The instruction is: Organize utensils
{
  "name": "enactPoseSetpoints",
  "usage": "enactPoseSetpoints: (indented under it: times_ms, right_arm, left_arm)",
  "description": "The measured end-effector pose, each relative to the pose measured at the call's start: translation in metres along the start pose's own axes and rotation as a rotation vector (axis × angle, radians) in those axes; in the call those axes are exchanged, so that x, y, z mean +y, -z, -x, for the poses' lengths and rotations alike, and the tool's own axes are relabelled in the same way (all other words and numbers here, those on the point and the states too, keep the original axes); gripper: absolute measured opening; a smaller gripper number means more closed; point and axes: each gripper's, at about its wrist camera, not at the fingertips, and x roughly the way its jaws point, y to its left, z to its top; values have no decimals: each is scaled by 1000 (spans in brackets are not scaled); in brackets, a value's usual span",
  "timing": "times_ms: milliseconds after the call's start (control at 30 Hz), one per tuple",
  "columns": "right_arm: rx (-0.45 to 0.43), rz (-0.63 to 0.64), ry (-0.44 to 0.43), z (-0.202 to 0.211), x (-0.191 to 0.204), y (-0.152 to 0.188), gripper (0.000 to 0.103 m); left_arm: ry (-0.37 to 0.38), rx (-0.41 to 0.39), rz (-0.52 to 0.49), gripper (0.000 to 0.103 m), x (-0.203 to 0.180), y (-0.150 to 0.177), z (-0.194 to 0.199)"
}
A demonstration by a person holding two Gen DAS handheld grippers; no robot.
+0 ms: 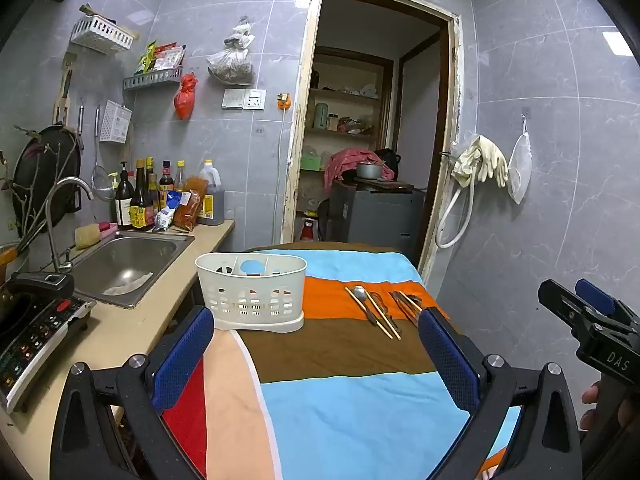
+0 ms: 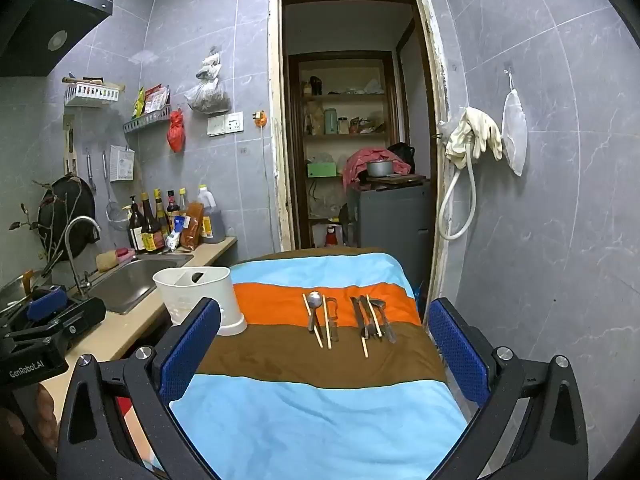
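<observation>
The utensils (image 2: 348,320) are laid on the orange and brown stripes of the striped cloth (image 2: 320,420), in two loose groups, their long axes running near to far; a spoon (image 2: 314,306) in the left group has its bowl at the far end. The dark pieces in the right group are hard to tell apart, possibly knives or forks. The white caddy (image 1: 252,292) stands at the cloth's left edge, partly hidden by a finger. The left gripper (image 1: 316,348) and right gripper (image 2: 326,340) are spread wide, nothing held or touched
</observation>
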Motion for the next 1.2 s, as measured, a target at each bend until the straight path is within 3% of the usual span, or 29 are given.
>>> enactPoseSetpoints:
  times_ms: [1200]
  right_arm:
    - [12,-1,2,2,2,3,102]
  left_arm:
    - [1,7,-1,103,1,0,2]
